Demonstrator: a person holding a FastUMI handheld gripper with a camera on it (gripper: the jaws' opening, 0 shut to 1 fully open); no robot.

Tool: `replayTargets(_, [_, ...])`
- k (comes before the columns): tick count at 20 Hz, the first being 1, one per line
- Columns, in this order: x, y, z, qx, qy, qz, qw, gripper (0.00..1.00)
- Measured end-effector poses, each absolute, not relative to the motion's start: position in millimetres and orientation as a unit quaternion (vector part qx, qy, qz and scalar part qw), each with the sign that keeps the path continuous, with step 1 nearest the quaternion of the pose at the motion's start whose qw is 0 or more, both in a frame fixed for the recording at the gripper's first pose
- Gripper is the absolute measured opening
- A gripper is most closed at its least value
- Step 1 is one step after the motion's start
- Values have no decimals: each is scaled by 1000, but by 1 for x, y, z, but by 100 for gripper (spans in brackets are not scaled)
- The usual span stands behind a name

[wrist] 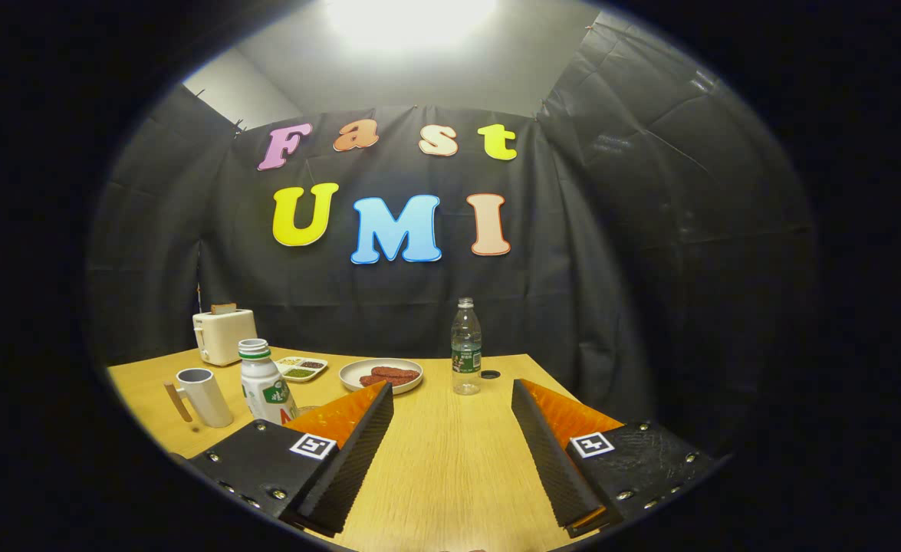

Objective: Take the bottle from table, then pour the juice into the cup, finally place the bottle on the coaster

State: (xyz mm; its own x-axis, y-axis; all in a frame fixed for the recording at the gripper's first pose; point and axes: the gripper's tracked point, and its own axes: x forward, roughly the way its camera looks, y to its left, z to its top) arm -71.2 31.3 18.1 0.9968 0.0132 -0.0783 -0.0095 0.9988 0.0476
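Hovering over the wooden table (450, 460), the gripper (452, 399) had its jaws spread wide with nothing between them, not touching anything. So, containers: a clear bottle (466, 346) with a green label stood upright just beyond the fingers, a bit toward the right one, looking mostly empty as far as I could tell. A small dark round thing (490, 375), maybe the coaster, lay just beside it on the right. Off past the left finger was a white drink bottle (264, 383) with a green band, and next to that a white mug (203, 395) with a wooden handle. Farther back: a plate (380, 375) with 2 sausages, a small divided dish (301, 368), and a white toaster (223, 336). Black cloth wall behind, bright light overhead.
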Motion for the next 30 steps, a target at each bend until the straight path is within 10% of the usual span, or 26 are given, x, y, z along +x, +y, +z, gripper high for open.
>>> replayTargets(30, [-22,244,-46,18,107,115,987,96])
